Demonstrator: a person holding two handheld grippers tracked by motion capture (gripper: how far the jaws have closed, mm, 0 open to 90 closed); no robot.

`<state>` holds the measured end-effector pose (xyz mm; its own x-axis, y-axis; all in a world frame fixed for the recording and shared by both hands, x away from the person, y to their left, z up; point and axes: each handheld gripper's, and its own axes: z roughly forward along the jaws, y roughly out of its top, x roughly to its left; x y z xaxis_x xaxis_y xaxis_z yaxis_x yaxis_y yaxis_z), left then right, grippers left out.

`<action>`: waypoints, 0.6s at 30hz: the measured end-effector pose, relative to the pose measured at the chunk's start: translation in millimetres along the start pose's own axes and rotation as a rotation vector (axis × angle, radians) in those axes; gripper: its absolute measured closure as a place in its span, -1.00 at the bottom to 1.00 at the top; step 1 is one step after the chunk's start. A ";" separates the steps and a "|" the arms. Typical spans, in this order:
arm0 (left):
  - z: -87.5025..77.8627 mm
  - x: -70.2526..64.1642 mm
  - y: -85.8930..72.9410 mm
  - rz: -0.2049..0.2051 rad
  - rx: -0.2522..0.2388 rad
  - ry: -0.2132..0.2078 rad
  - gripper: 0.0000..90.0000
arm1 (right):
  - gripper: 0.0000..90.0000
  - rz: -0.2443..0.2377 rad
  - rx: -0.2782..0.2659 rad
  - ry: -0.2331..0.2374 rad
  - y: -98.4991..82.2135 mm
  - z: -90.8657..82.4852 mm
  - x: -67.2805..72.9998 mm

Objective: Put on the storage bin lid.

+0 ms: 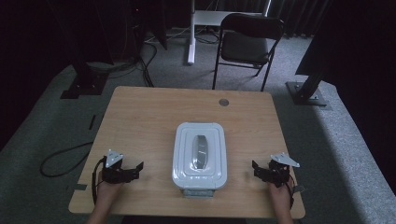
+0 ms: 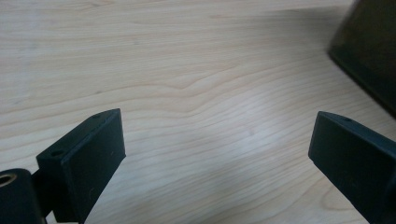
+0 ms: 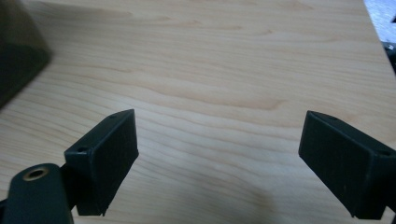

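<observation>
Near the table's [image 1: 140, 107] front edge, the left claw [image 1: 133, 169] and right claw [image 1: 258, 169] rest apart, both spread wide and empty. Between them, just back from that edge, sits the lidded white container [image 1: 199, 154]. Judging by this, nothing is started; next, both claws should probably close in on its sides or lid handle [image 1: 200, 151].
</observation>
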<state>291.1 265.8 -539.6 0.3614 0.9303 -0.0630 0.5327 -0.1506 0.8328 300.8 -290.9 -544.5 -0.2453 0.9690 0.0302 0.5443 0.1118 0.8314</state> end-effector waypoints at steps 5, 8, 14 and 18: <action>-6.7 10.0 -8.4 -0.022 0.011 0.043 -0.90 | -0.76 0.002 0.021 -0.025 -7.0 -1.2 -5.7; -12.2 15.8 -14.8 -0.035 0.016 0.062 -0.90 | -0.75 0.016 0.026 -0.040 -11.2 -4.3 -10.0; -23.2 24.4 -20.5 -0.061 -0.008 0.122 -0.90 | -0.75 0.035 0.029 -0.060 -17.0 -9.7 -13.8; -31.1 31.6 -26.1 -0.085 -0.013 0.156 -0.90 | -0.75 0.046 0.025 -0.092 -21.5 -15.6 -18.2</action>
<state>264.8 309.5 -546.2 0.1918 0.9803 -0.0479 0.5462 -0.0661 0.8351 281.1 -314.4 -554.2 -0.1453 0.9893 0.0159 0.5735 0.0711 0.8161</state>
